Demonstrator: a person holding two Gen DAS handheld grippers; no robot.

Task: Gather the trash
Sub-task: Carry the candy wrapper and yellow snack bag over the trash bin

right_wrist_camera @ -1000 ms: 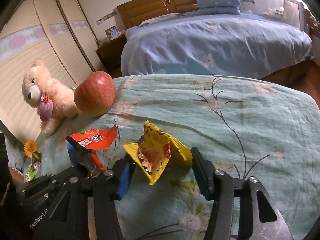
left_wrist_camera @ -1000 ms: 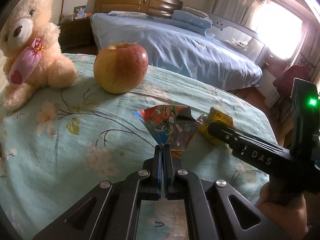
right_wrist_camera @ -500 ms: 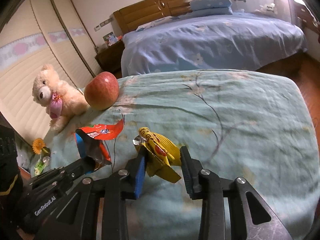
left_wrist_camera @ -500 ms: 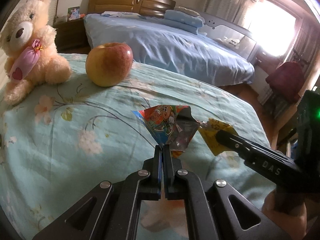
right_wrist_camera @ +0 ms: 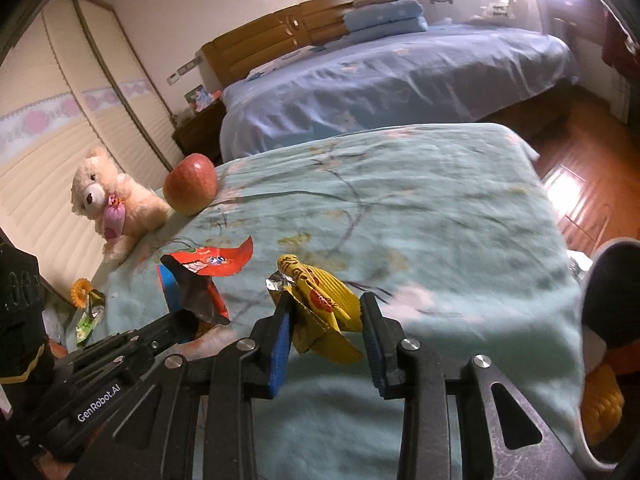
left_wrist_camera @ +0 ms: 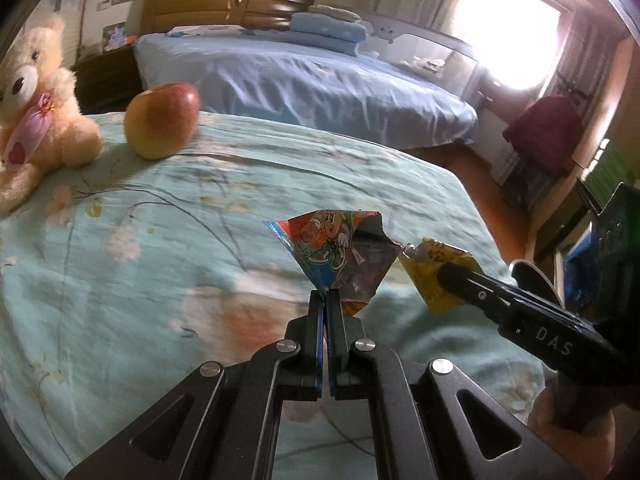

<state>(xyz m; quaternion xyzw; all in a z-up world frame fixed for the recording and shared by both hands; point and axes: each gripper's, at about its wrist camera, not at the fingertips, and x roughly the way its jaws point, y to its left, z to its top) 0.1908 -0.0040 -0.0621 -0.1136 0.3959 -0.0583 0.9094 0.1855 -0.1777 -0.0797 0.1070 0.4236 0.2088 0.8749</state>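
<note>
I have the red cartoon-printed wrapper [left_wrist_camera: 332, 256] pinched at its lower tip between the pressed-together jaws of my left gripper [left_wrist_camera: 326, 300], and it hangs clear above the floral teal blanket [left_wrist_camera: 160, 264], over the blanket's near right part. Just beside it, my right gripper [right_wrist_camera: 326, 320] holds the crumpled yellow wrapper [right_wrist_camera: 320, 304]; its jaws have just been closing and now press the wrapper from both sides, partly spread around its bulk. That wrapper is also lifted off the blanket, near the blanket's front edge. The two wrappers nearly touch in the left wrist view.

Farther back, toward the blanket's far left corner, a red-yellow apple [left_wrist_camera: 162, 124] rests on the cloth, with a cream teddy bear [left_wrist_camera: 32, 108] just beside it at the left edge. Behind the blanket stands a bed with blue sheets [left_wrist_camera: 300, 80] and a wooden headboard [left_wrist_camera: 216, 4]. At my right edge sits a penguin-like plush toy [right_wrist_camera: 608, 320].
</note>
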